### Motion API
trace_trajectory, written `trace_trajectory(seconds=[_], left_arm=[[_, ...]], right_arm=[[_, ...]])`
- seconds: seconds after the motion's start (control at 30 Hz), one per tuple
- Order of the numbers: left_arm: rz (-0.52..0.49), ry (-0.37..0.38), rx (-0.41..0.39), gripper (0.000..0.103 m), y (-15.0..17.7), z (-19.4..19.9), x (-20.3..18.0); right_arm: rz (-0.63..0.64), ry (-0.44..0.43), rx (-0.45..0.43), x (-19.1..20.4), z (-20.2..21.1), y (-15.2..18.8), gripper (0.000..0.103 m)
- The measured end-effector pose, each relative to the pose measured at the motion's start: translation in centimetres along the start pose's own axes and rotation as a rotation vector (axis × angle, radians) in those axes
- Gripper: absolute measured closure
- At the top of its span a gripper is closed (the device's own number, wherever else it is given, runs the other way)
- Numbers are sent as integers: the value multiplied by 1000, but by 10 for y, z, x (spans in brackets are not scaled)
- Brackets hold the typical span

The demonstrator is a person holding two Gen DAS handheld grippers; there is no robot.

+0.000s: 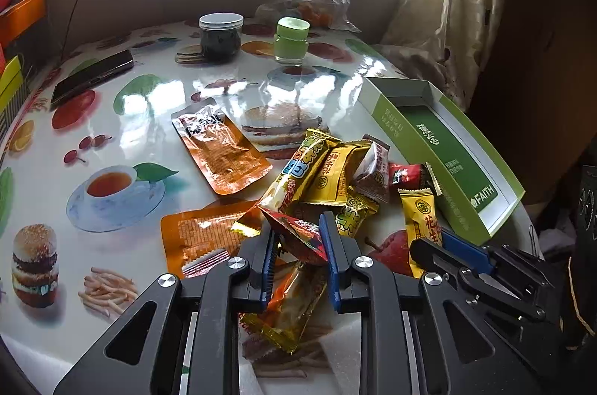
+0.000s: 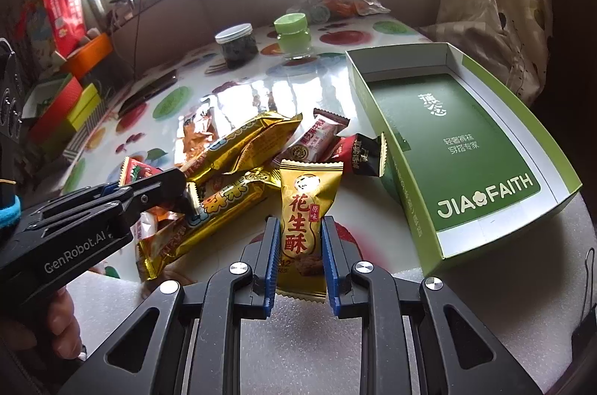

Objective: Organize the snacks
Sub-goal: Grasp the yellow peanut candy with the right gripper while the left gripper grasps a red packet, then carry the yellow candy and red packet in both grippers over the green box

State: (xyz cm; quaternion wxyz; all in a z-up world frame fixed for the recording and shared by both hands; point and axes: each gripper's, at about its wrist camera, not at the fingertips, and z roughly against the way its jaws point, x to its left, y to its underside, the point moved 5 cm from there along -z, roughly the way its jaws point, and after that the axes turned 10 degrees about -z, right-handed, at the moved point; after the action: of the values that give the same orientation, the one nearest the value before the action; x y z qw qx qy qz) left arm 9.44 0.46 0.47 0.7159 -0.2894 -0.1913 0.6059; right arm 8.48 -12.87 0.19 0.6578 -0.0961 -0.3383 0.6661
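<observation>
We see the left tool (image 1: 298,238) clamped on a red snack packet (image 1: 298,234) above the snack pile (image 2: 238,149). Our right tool (image 2: 298,238) grips a yellow peanut-crisp packet (image 2: 304,208) beside the empty green box (image 2: 552,137) on the tabletop (image 1: 156,111).

Glossy food-print table (image 1: 156,119) under snack packets (image 1: 328,171), green box (image 1: 447,149), two jars (image 1: 220,37).

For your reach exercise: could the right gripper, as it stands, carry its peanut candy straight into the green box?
Probably yes: the right gripper grips the peanut candy, and the green box lies open and empty beside it.
</observation>
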Motion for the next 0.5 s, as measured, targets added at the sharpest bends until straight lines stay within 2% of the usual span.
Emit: trace_trajectory(seconds=[0.5], left_arm=[[-15, -4, -42, 80, -15, 16, -8]], right_arm=[[8, 3, -58, -1, 19, -12, 82]])
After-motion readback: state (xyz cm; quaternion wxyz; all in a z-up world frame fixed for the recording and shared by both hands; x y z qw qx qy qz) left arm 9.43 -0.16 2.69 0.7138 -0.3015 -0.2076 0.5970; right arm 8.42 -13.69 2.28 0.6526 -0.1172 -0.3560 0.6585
